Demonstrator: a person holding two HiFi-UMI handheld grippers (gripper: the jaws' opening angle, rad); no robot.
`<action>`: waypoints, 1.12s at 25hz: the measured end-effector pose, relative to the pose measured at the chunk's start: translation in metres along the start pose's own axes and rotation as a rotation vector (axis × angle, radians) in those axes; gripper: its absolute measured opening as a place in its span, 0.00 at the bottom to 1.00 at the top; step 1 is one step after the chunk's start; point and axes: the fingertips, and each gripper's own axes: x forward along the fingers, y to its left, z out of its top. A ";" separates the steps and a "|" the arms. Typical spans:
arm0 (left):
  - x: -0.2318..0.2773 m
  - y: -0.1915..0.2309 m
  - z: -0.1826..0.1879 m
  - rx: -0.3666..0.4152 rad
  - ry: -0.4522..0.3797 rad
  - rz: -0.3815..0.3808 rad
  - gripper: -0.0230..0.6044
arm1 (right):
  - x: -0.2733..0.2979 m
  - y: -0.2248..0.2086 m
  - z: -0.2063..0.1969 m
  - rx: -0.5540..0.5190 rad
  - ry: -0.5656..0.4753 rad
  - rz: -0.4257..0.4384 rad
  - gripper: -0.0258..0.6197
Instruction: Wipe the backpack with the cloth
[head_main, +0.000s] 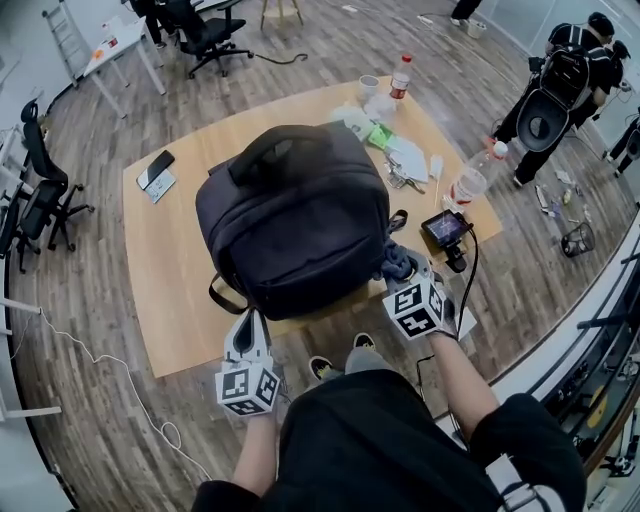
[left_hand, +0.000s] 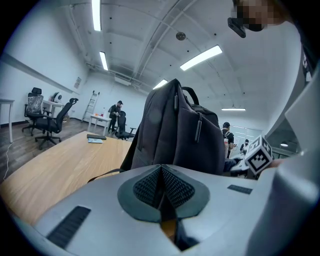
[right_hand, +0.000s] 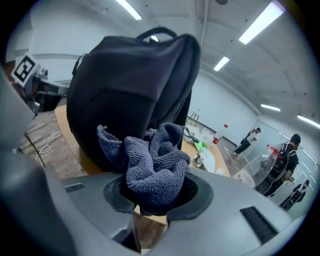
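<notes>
1. Head view: the backpack (head_main: 295, 215) stands upright on the table (head_main: 170, 300). The left claw (head_main: 247, 335) is at its 7 o'clock and the right claw (head_main: 408, 278) at its 4 o'clock, both close to its base.
2. Left gripper view: the left claw is pinched together and empty, with the backpack at 12 o'clock.
3. Right gripper view: the right claw is clamped on the bunched cloth (right_hand: 150, 165). The backpack's tall side rises at 11 o'clock, so the wipe probably runs forward and up.
</notes>
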 end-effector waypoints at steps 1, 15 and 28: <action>0.000 0.000 0.000 0.000 0.000 0.001 0.06 | 0.010 0.009 -0.014 -0.007 0.037 0.019 0.24; 0.002 0.002 -0.001 -0.019 -0.012 0.010 0.06 | 0.085 0.060 -0.100 0.412 0.128 0.147 0.24; -0.001 0.001 -0.004 -0.024 -0.015 -0.001 0.06 | 0.066 0.086 -0.097 0.519 0.115 0.171 0.24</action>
